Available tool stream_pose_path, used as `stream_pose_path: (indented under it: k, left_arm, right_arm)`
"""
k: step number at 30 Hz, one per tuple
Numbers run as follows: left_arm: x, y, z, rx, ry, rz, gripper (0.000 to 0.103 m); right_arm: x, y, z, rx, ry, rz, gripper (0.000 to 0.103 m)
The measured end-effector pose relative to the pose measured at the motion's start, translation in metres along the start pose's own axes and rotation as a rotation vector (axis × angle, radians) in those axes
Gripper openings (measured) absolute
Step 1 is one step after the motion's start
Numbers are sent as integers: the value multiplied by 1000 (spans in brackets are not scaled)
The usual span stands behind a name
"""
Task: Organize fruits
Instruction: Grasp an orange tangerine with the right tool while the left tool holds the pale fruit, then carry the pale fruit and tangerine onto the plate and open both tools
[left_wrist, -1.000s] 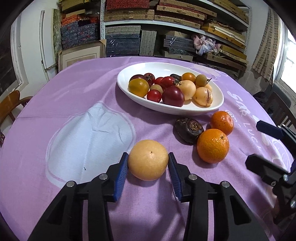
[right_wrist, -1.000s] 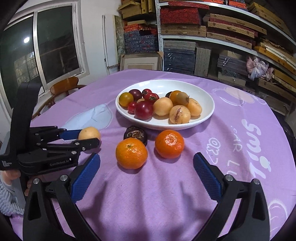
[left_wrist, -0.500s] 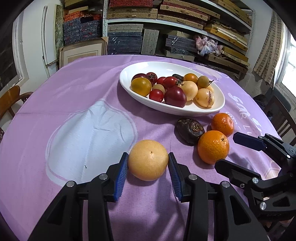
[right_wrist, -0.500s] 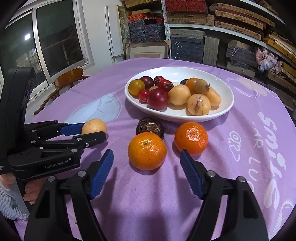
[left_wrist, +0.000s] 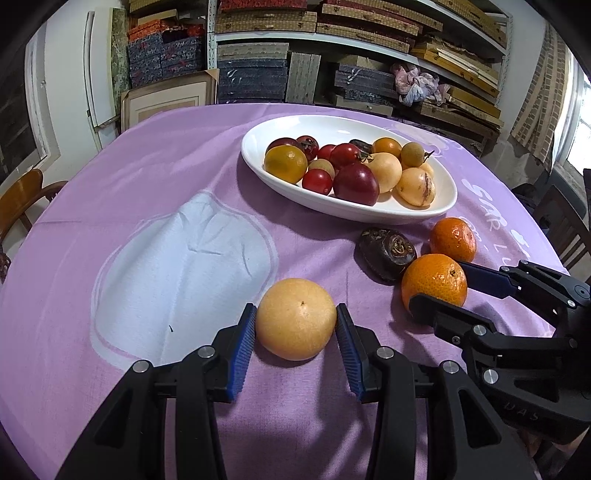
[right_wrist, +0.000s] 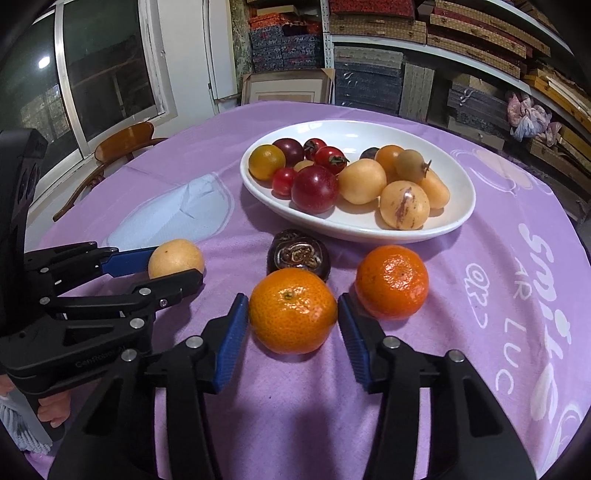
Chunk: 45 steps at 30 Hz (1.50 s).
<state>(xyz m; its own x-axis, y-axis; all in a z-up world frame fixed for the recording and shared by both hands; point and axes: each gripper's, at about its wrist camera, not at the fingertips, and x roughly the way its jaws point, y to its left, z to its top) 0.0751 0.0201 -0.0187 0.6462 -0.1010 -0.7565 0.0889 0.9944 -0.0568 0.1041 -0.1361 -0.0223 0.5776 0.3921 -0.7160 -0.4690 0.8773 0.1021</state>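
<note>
My left gripper (left_wrist: 295, 325) is shut on a pale yellow round fruit (left_wrist: 295, 319) that rests on the purple tablecloth (left_wrist: 155, 166); it also shows in the right wrist view (right_wrist: 175, 258). My right gripper (right_wrist: 291, 314) has closed around the nearer mandarin (right_wrist: 293, 310), its blue pads at the mandarin's sides. A second mandarin (right_wrist: 392, 282) and a dark brown wrinkled fruit (right_wrist: 299, 254) lie just beyond. A white oval bowl (right_wrist: 458, 218) behind them holds several tomatoes, plums and yellow fruits.
Shelves with stacked boxes (left_wrist: 332, 66) line the wall behind the table. A wooden chair (right_wrist: 122, 144) stands at the left by the window. A pale blue print (left_wrist: 177, 266) marks the cloth to the left.
My right gripper has moved forward and left to the nearer mandarin and narrowed its jaws around it. My left gripper and the yellow fruit have stayed put.
</note>
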Motion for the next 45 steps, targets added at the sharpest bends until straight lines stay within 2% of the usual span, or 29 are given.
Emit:
stream_pose_path:
  k: [5, 17, 23, 26, 30, 33, 36, 38, 41, 45]
  left_arm:
    - [3, -1, 0, 3, 8, 6, 44]
    - [3, -6, 0, 20, 0, 10, 44]
    - [-9, -15, -2, 54, -70, 19, 43]
    - [-10, -15, -2, 45, -74, 12, 43]
    - [-15, -15, 4, 32, -97, 17, 44]
    - [-16, -16, 25, 47, -73, -1, 44]
    - [-19, -19, 56, 95, -109, 45, 43]
    - [-17, -20, 81, 90, -121, 49, 43]
    - [-2, -22, 118, 55, -110, 23, 43]
    - [37, -33, 163, 41, -82, 53, 43]
  right_arm:
    - [14, -6, 2, 31, 66, 26, 49]
    - [4, -6, -6, 35, 43, 38, 48]
    - [-3, -4, -11, 24, 33, 34, 48]
    - [-14, -6, -11, 30, 4, 26, 48]
    - [-40, -18, -5, 68, -83, 0, 48]
    - [-53, -34, 8, 102, -111, -25, 48]
    - [-67, -56, 35, 130, -142, -69, 48]
    - [-69, -70, 56, 145, -151, -103, 48]
    - [-57, -88, 84, 168, -148, -136, 48]
    - [-19, -103, 115, 194, -114, -145, 48]
